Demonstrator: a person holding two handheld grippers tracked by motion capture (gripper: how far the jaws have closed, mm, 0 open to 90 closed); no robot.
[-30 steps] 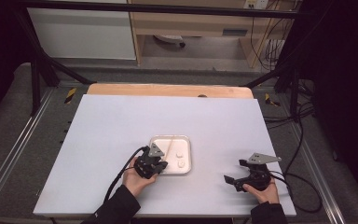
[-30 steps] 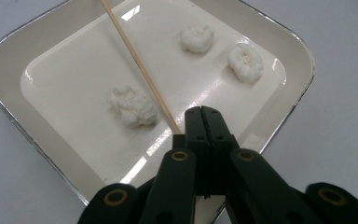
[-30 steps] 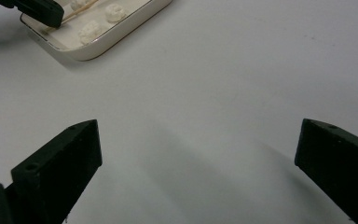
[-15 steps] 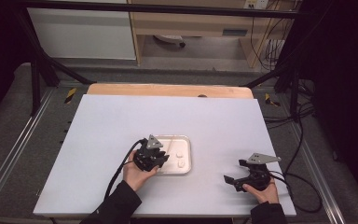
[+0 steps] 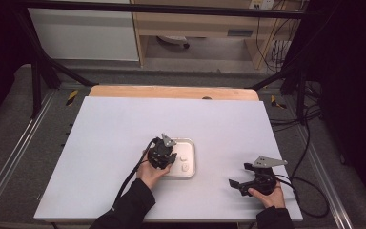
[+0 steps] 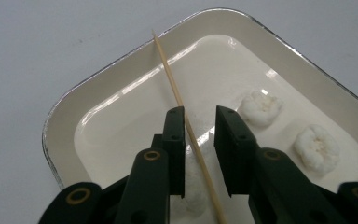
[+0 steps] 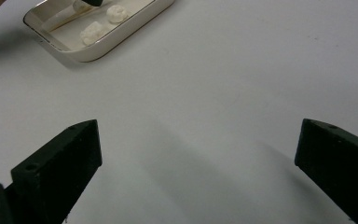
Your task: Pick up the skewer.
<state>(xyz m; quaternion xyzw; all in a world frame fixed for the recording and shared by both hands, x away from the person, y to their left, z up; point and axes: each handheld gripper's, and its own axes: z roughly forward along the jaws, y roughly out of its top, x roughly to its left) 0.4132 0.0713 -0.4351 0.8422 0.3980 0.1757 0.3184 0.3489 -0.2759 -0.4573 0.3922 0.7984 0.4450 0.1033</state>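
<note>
The left gripper (image 6: 199, 128) hovers over the white tray (image 6: 93, 100) near the table's middle, its jaws slightly apart with a thin wooden skewer (image 6: 177, 93) between them, pads not pressing it. Two white lumps (image 6: 260, 108) lie in the tray's right part. The right gripper (image 7: 198, 154) rests near the right edge, jaws wide apart over bare table (image 7: 223, 74).

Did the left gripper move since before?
Yes. The left gripper moved up the picture, over the shallow white tray, which stayed put.
</note>
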